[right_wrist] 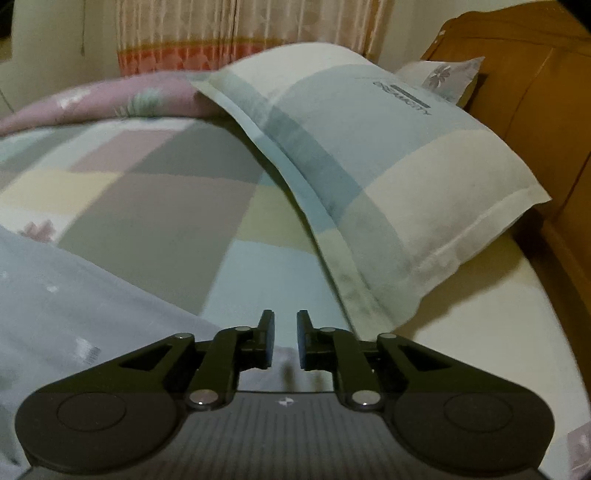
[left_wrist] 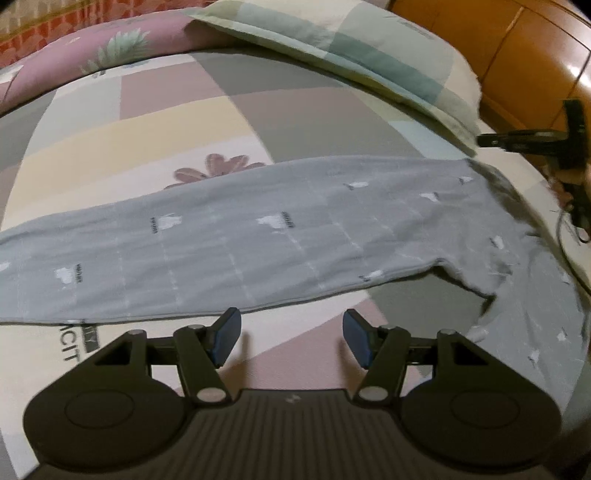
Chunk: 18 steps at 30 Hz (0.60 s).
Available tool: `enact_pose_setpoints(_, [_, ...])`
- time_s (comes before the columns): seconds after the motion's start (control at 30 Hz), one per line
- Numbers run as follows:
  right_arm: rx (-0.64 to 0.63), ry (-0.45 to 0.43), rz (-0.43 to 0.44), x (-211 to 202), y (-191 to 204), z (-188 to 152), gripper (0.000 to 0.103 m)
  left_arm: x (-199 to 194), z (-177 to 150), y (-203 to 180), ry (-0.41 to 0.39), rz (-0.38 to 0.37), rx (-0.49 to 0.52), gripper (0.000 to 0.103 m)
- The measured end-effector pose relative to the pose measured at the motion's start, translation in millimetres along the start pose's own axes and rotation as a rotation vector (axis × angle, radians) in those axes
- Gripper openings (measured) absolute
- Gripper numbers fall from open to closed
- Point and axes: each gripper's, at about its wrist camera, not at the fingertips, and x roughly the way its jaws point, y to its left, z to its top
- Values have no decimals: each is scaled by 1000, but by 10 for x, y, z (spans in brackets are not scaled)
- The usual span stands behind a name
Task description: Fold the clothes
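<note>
A grey garment (left_wrist: 258, 236) with small white prints lies stretched across the patchwork bedsheet (left_wrist: 177, 110), its right end rumpled and blurred. My left gripper (left_wrist: 291, 338) hovers open just short of the garment's near edge, with only sheet between its blue pads. In the right wrist view the same garment (right_wrist: 74, 314) fills the lower left. My right gripper (right_wrist: 286, 343) shows a narrow gap between its jaws and nothing pinched in it; the cloth lies below it. That right gripper (left_wrist: 491, 140) also appears in the left wrist view, above the garment's right end.
A checked pillow (right_wrist: 388, 177) lies at the head of the bed, close to the right gripper. A pink quilt (left_wrist: 92, 59) is bunched along the far side. An orange wooden headboard (right_wrist: 535, 110) borders the right. A curtain (right_wrist: 221, 33) hangs behind.
</note>
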Motion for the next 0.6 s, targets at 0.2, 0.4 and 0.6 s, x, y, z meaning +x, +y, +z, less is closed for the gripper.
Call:
enact_pose_setpoints(0.2, [-97,-2,179,-123,476,122,15,-17,-16,358,-4,52,-66,61])
enact_pose_setpoints(0.4, [-259,14,370,132,1355,407,15,-82,65,773,-41,96,-109,61])
enact_pose_setpoints(0.6, [-318,16,516,569,2322,796,11,33,256,1228,-77,151,-88,61])
